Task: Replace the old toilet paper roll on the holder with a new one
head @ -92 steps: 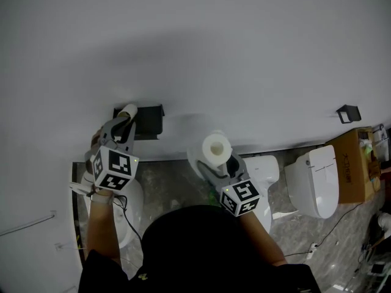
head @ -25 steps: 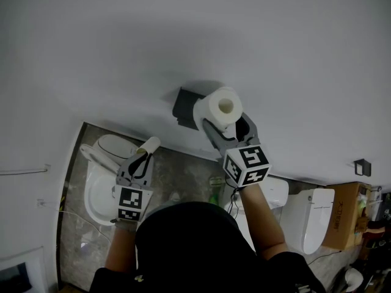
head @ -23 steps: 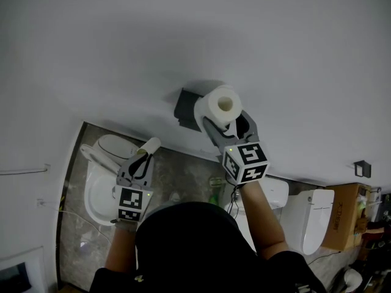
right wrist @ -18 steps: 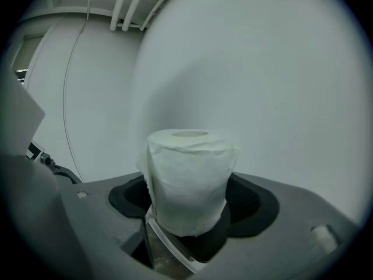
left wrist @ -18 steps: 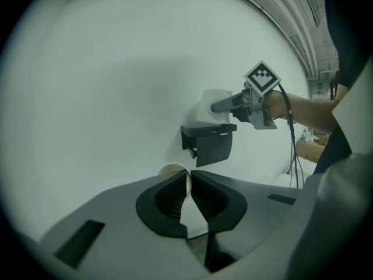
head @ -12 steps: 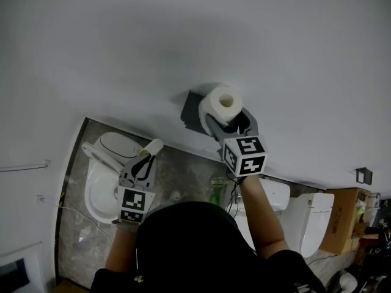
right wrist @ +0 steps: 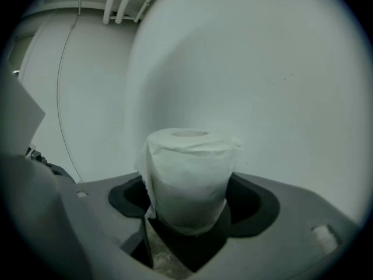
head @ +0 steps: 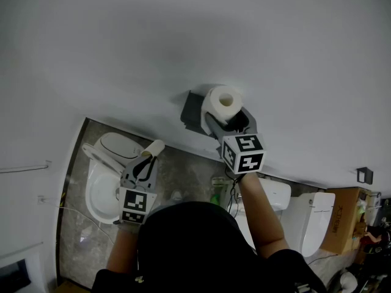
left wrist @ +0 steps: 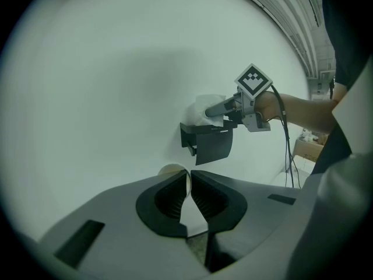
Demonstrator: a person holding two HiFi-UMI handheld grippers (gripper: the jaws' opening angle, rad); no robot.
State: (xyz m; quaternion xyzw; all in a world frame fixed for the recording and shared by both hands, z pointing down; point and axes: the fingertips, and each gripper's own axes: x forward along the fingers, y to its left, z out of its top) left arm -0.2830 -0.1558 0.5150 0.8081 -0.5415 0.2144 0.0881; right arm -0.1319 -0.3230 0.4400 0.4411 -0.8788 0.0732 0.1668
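Observation:
A full white toilet paper roll (head: 221,102) is clamped in my right gripper (head: 223,117), whose jaws stand wide around it. The roll sits right at the top of the black wall holder (head: 190,110), partly covering it. In the right gripper view the roll (right wrist: 186,179) stands upright between the jaws with its core hole facing up, close to the white wall. My left gripper (head: 148,156) hangs lower left, above a toilet, shut on the wall of an empty cardboard tube (head: 153,148). From the left gripper view the tube (left wrist: 173,171), the holder (left wrist: 207,142) and the right gripper (left wrist: 217,109) all show.
A white toilet (head: 101,182) lies below my left gripper, and another toilet (head: 317,221) stands at the right beside a cardboard box (head: 346,217). A green bottle (head: 217,195) stands on the grey floor. A second small black holder (head: 365,174) hangs on the wall far right.
My left gripper has come away from the holder with the tube and stays low. The right gripper has carried the roll up to the holder and eased slightly closer in the last second.

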